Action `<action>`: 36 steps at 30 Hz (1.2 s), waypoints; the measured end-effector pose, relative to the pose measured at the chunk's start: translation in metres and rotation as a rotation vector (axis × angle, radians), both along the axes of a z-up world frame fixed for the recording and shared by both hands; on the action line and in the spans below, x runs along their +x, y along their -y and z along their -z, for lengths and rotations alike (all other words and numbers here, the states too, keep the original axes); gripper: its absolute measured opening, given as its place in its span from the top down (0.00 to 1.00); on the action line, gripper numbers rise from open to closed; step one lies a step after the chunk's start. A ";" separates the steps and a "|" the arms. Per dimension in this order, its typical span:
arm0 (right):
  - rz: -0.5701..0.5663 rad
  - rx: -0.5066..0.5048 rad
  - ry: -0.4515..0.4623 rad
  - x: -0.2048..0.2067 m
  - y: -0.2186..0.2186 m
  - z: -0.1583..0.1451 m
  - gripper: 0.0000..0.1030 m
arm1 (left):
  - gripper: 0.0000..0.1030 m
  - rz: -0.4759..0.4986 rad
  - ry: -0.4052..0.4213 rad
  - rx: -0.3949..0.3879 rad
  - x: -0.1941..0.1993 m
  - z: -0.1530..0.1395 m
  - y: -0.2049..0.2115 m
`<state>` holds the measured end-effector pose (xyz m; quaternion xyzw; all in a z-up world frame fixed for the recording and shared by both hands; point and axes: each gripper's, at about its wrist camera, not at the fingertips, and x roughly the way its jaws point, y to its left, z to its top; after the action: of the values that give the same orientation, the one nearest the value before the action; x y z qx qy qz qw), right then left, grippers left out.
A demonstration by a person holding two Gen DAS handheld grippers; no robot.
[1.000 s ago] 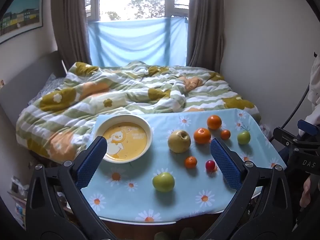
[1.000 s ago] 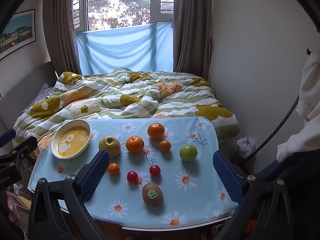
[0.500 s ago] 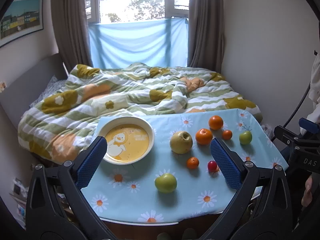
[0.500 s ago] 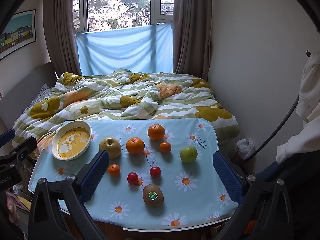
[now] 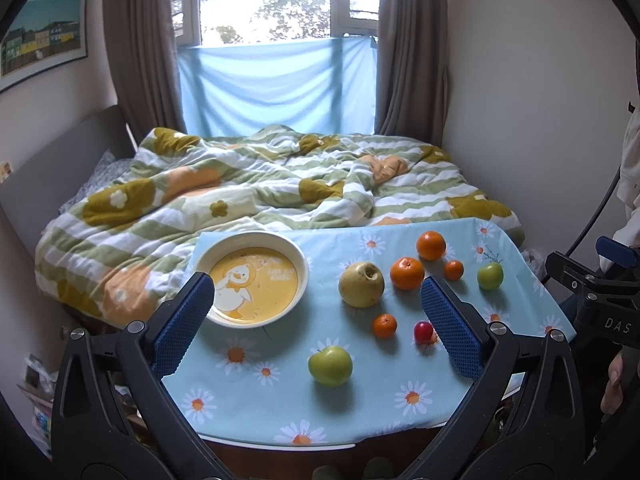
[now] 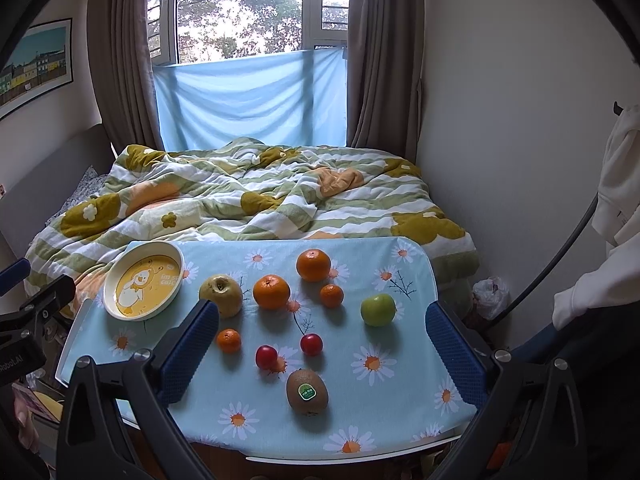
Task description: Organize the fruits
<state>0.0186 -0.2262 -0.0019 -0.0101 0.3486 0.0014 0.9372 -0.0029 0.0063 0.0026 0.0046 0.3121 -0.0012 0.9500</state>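
Observation:
A yellow duck plate lies empty at the table's left. Fruit is spread over the daisy cloth: a yellow pear, two oranges, small mandarins, green apples, cherry tomatoes and a kiwi. My left gripper is open and empty, above the table's near left edge. My right gripper is open and empty, above the near right edge.
The table stands at the foot of a bed with a flowered quilt. A wall is close on the right. A white garment hangs at the far right. Clutter lies on the floor at the left.
Both grippers have drifted slightly; the left one has shifted a little, so the fruit sits a bit further right in its view. Nothing was taken hold of.

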 end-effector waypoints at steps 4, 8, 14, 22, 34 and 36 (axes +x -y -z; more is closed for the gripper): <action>-0.001 0.002 0.000 0.000 0.000 0.000 0.00 | 0.00 0.000 0.000 0.001 0.000 0.000 0.000; 0.000 0.001 0.001 0.001 0.000 0.000 0.00 | 0.00 0.000 0.000 0.001 0.000 0.000 0.000; -0.002 0.000 0.001 0.000 0.000 0.000 0.00 | 0.00 0.000 0.001 0.001 -0.001 -0.001 0.000; -0.002 -0.001 0.002 0.000 -0.001 0.000 0.00 | 0.00 -0.003 0.000 -0.002 -0.002 -0.002 -0.002; -0.002 -0.002 0.006 0.000 0.002 0.000 0.00 | 0.00 -0.002 -0.002 -0.006 -0.004 -0.002 -0.005; -0.003 -0.002 0.009 0.001 0.002 0.000 0.00 | 0.00 -0.002 -0.002 -0.006 -0.004 -0.002 -0.005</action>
<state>0.0201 -0.2286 -0.0018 -0.0114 0.3444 0.0025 0.9387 -0.0066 0.0114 0.0043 0.0013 0.3129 -0.0012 0.9498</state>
